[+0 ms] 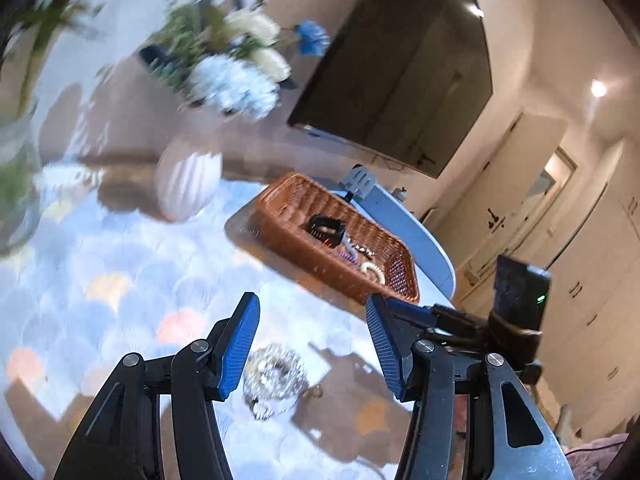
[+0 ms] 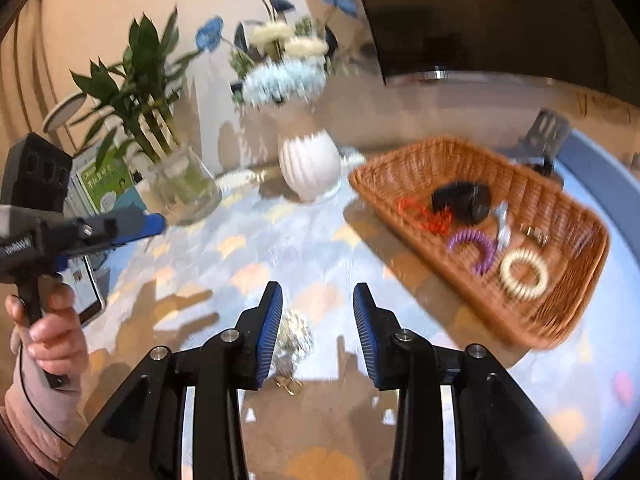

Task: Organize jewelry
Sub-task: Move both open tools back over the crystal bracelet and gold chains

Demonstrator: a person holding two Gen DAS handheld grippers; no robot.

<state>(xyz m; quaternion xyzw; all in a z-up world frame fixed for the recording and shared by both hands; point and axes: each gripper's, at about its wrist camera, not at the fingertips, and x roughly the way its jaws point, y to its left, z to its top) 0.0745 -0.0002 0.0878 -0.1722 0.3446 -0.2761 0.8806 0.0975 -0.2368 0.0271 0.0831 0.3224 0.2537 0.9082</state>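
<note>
green leaflet (image 2: 107,189) | print blurred, unreadable | beside glass vase (image 2: 182,188)

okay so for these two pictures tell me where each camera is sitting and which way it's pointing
Left wrist: sits on the left gripper, looking forward and down between its open blue fingers at a sparkly jewelry piece on the tablecloth; the right gripper's side shows at right.
Right wrist: sits on the right gripper, looking forward and down over the same piece; the left hand and a pink sleeve show at left.
Shared: the wicker basket, white vase, flowers and sparkly piece.
</note>
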